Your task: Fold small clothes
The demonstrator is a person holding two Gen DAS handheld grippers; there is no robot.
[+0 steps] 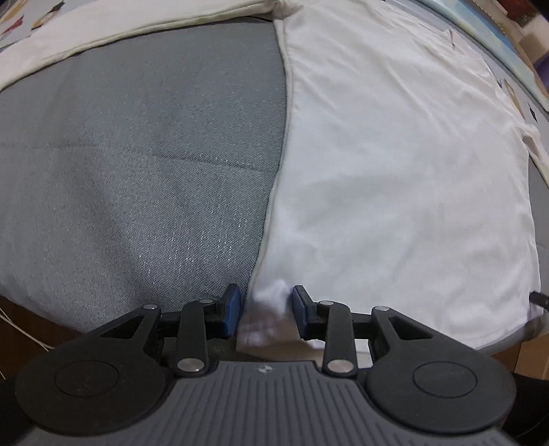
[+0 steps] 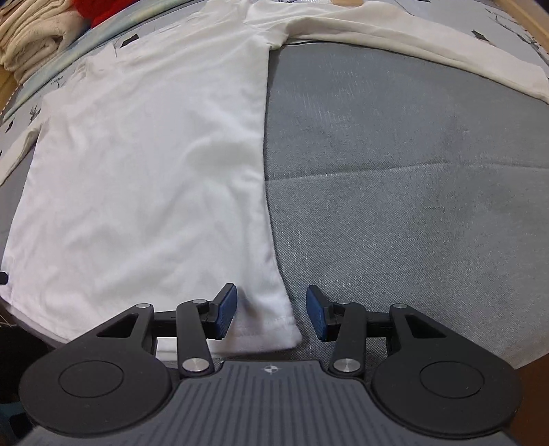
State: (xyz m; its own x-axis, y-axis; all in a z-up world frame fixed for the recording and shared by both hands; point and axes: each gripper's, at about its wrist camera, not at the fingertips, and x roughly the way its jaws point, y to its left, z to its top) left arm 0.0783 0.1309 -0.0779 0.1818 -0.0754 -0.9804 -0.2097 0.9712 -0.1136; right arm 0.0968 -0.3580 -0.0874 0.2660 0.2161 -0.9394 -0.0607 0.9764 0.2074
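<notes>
A white shirt (image 1: 394,171) (image 2: 144,171) lies flat on a grey cushion (image 1: 137,171) (image 2: 411,206), hem nearest me. A cream sleeve (image 1: 137,24) (image 2: 411,37) stretches sideways from its far shoulder. My left gripper (image 1: 266,310) points down over the shirt's lower left corner. Bunched hem cloth sits between its blue pads (image 1: 231,308), whose jaws stand partly apart. My right gripper (image 2: 271,314) hangs over the lower right corner, open. The cloth lies near its left pad (image 2: 226,312), and bare cushion shows before the right pad.
A pile of folded beige clothes (image 2: 34,34) and something red (image 2: 92,10) lie beyond the shirt. A patterned sheet (image 2: 497,20) borders the far side. The cushion's near edge drops to a brown floor (image 2: 535,374) just behind both grippers.
</notes>
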